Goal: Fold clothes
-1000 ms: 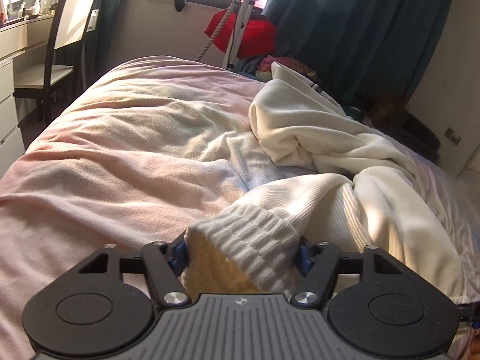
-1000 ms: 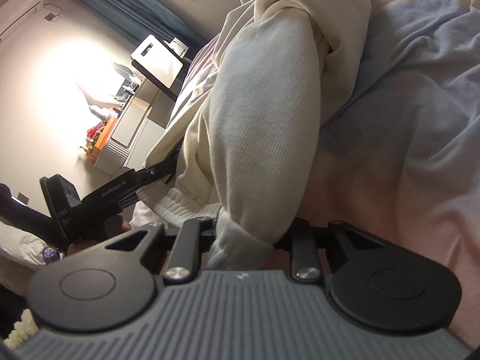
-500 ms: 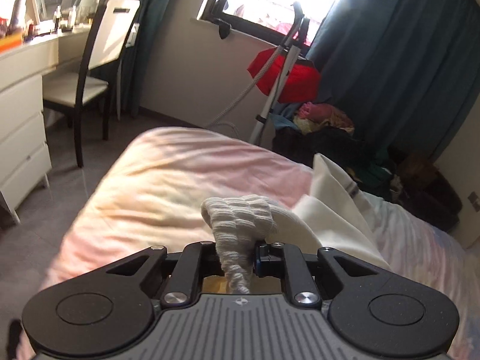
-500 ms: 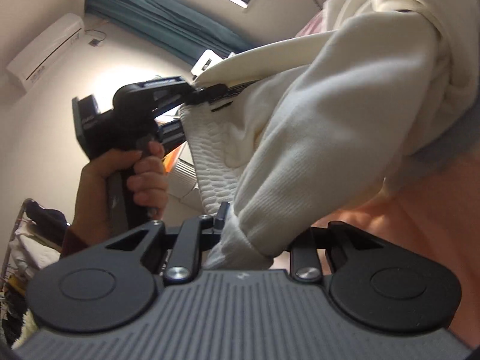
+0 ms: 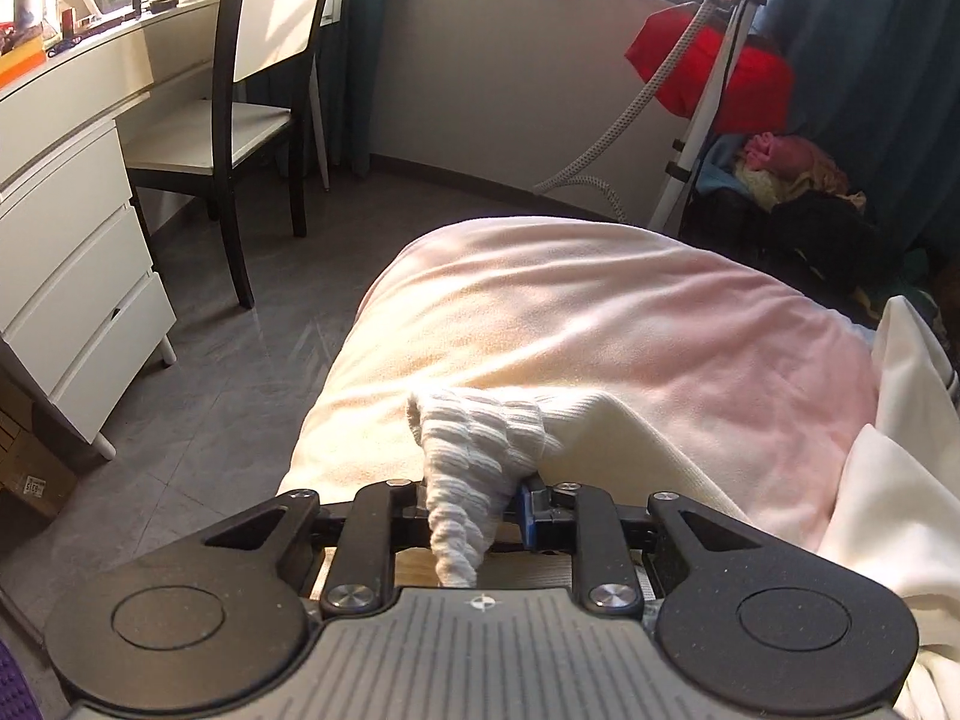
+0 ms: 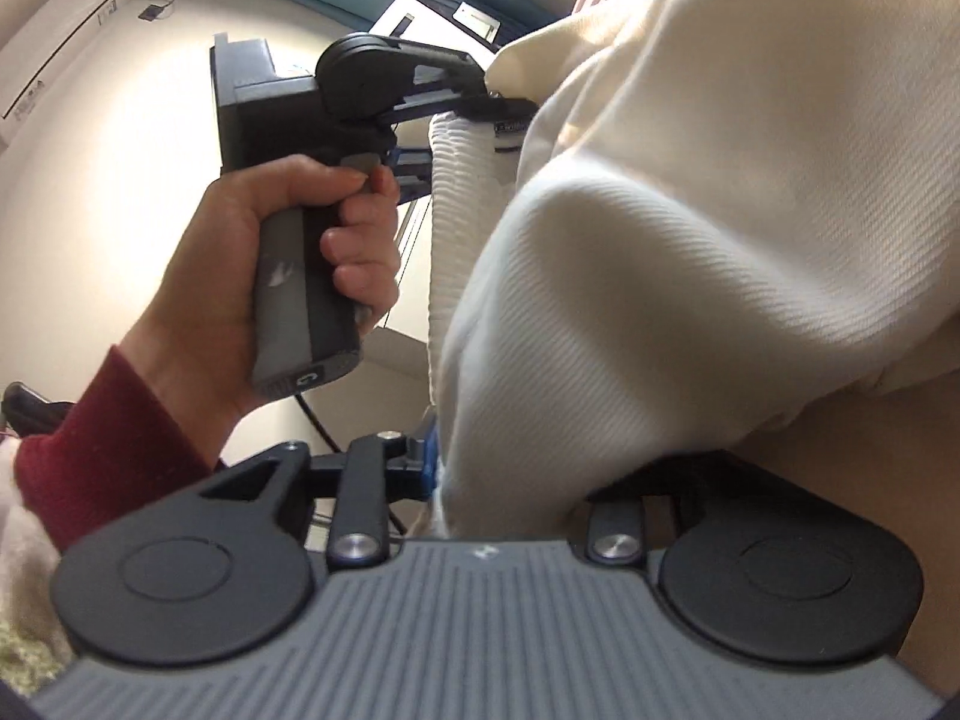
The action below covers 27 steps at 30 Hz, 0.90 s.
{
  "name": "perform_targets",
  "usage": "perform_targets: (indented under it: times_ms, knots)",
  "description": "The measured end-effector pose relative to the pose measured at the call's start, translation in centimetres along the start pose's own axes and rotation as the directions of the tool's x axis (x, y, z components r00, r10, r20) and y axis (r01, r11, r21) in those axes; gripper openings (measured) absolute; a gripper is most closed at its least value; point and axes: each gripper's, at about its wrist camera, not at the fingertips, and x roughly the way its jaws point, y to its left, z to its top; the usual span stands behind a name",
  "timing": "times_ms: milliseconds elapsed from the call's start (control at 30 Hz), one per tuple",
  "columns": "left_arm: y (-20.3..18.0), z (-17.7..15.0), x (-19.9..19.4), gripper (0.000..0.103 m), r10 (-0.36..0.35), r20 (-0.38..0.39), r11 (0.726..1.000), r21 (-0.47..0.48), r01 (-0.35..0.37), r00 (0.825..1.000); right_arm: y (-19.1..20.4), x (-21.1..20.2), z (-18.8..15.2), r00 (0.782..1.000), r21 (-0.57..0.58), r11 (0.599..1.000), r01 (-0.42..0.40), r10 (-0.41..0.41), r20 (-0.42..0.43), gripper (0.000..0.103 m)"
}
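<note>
The cream sweatshirt [image 5: 888, 480] hangs stretched above the pink bed [image 5: 600, 312], ribbed hem bunched in the left gripper [image 5: 474, 504]. The right gripper [image 6: 510, 474], jaws just widened, holds thicker cloth. It's the spreading step; next, I reckon, lay it flat.

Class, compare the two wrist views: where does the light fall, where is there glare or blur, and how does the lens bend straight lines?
Left wrist view: warm sunlight streaks the pink blanket; the window at the top blows out; the white drawers bow outward. Right wrist view: a bright glare patch washes the wall; the cream garment fills the frame, softly lit; the red sleeve at the edge is blurred.
</note>
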Motion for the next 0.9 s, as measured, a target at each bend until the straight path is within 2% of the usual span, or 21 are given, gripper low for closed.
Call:
perform_targets:
  times_ms: [33, 67, 100, 200, 233, 367, 500, 633, 733, 833, 900]
  knots:
    - [-0.1, -0.2, -0.2, 0.037, 0.009, 0.011, 1.0, 0.005, -0.009, 1.0, 0.0, -0.4, -0.3, 1.0, -0.01, 1.0, 0.001, -0.001, -0.009, 0.077]
    - [-0.2, -0.3, -0.5, 0.042, 0.017, 0.019, 1.0, 0.01, -0.017, 1.0, 0.1, -1.0, -0.6, 1.0, -0.026, 1.0, 0.001, -0.001, -0.012, 0.085]
    - [-0.3, -0.5, -0.9, 0.054, 0.03, 0.03, 0.999, 0.014, -0.03, 0.999, 0.4, -1.8, -1.0, 1.0, -0.055, 0.998, -0.002, 0.002, -0.01, 0.092]
    - [-0.6, -1.3, -3.6, 0.089, 0.095, 0.092, 0.995, 0.014, -0.097, 0.991, 1.9, -4.6, -1.9, 1.0, -0.158, 0.987, -0.008, 0.004, -0.027, 0.092]
    - [-0.7, -1.8, -4.9, 0.092, 0.103, 0.12, 0.994, 0.017, -0.106, 0.987, 2.5, -5.9, -2.2, 1.0, -0.189, 0.982, -0.011, 0.006, -0.029, 0.092]
    - [-2.3, -4.3, -10.3, 0.094, 0.074, 0.184, 0.996, 0.04, -0.083, 0.98, 5.3, -11.0, -3.1, 0.997, -0.319, 0.945, 0.067, -0.054, 0.05, 0.092]
    - [-5.7, -8.5, -16.6, 0.097, 0.003, 0.259, 0.998, 0.057, -0.018, 0.966, 8.2, -16.7, -3.5, 0.978, -0.404, 0.897, 0.178, -0.117, 0.171, 0.091]
    - [-10.8, -13.8, -22.4, 0.097, -0.066, 0.345, 0.993, 0.113, 0.029, 0.936, 10.0, -22.2, -4.0, 0.93, -0.473, 0.82, 0.324, -0.185, 0.317, 0.091]
    - [-14.8, -17.9, -26.1, 0.097, -0.119, 0.383, 0.99, 0.119, 0.079, 0.916, 10.1, -27.4, -4.5, 0.891, -0.501, 0.764, 0.407, -0.211, 0.403, 0.091]
    - [-18.5, -21.6, -29.0, 0.098, -0.183, 0.428, 0.979, 0.158, 0.126, 0.885, 9.4, -30.7, -5.1, 0.844, -0.512, 0.708, 0.487, -0.231, 0.484, 0.091]
    - [-20.6, -23.8, -29.8, 0.099, -0.192, 0.448, 0.976, 0.179, 0.123, 0.873, 8.7, -32.6, -5.6, 0.813, -0.516, 0.671, 0.533, -0.237, 0.532, 0.091]
